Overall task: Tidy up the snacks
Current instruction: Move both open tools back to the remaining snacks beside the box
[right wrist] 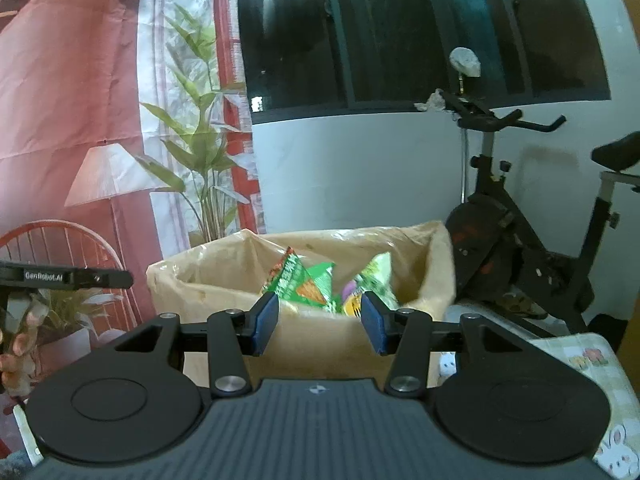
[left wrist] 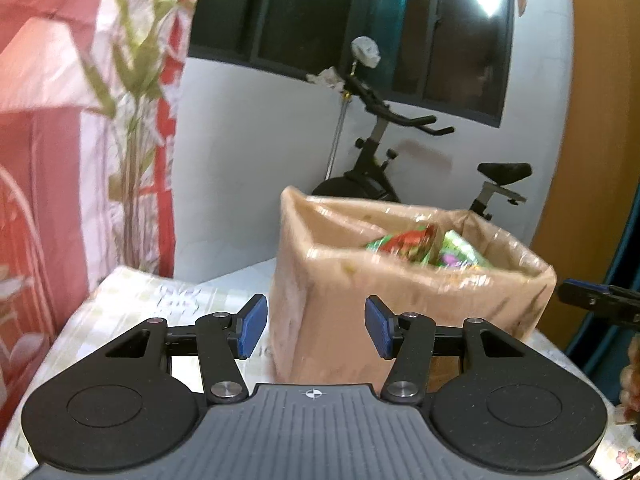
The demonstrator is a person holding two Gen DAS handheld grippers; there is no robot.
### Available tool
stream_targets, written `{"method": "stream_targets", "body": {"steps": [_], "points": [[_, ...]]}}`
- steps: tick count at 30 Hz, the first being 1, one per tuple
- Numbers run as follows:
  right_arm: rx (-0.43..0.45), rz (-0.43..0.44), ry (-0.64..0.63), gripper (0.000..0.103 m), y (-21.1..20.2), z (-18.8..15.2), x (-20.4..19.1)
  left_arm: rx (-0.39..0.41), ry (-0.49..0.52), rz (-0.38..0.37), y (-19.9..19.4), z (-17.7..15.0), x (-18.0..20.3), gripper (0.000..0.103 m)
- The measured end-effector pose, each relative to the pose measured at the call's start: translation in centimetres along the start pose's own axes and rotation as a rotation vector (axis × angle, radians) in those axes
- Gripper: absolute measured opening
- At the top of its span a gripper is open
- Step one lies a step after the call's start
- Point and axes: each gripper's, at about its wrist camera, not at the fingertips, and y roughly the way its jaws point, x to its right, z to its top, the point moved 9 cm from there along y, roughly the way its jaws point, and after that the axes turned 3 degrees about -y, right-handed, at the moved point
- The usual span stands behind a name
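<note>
A: Two grippers are in our hands, both aimed at the cardboard box [left wrist: 400, 280]. We take the box as our reference. It stands on the desk [left wrist: 160, 300], which is covered with a patterned cloth.

B: State of the left gripper [left wrist: 316, 326]?

A: Its jaws stand partly apart with nothing between them. The box's near corner shows through the gap, but the blue pads [left wrist: 252, 326] do not touch it.

B: And the right gripper [right wrist: 319, 326]?

A: Its jaws are also partly apart and empty, a little narrower than the left pair. They sit in front of the box's near wall, clear of it.

B: Where are the snacks [right wrist: 308, 284]?

A: Inside the box. We see green packets standing against each other, with a purple and yellow one beside them. The left view blurs them.

B: Anything behind the box?

A: An exercise bike [right wrist: 520, 240], against the white wall.
</note>
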Motion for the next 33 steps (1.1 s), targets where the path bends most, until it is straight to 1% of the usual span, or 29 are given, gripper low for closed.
{"method": "stream_targets", "body": {"steps": [6, 12, 16, 23, 25, 28, 30, 33], "points": [[-0.027, -0.053, 0.009, 0.049, -1.9, -2.3, 1.0, -0.059, -0.059, 0.004, 0.6, -3.2, -0.4, 0.057], [-0.072, -0.098, 0.044, 0.049, -2.6, -5.1, 2.6, -0.094, -0.067, 0.009, 1.2, -5.3, -0.8, 0.057], [-0.103, -0.112, 0.053, 0.049, -2.1, -7.3, 3.2, -0.114, -0.047, 0.038, 1.5, -6.4, -1.3, 0.057], [-0.170, -0.129, 0.069, 0.049, -0.4, -11.2, 4.0, -0.122, -0.065, 0.083, 1.6, -7.7, -2.4, 0.057], [-0.190, -0.133, 0.079, 0.055, 0.1, -12.5, 4.1, -0.132, -0.065, 0.090, 1.8, -8.1, -2.4, 0.057], [-0.236, -0.136, 0.071, 0.057, 1.2, -14.3, 3.9, -0.150, -0.056, 0.099, 2.1, -8.8, -2.3, 0.057], [-0.268, -0.137, 0.063, 0.065, 1.9, -15.3, 3.7, -0.164, -0.050, 0.101, 2.2, -9.3, -2.2, 0.057], [-0.308, -0.138, 0.055, 0.068, 2.9, -16.6, 3.4, -0.176, -0.047, 0.101, 2.2, -9.9, -2.0, 0.057]]}}
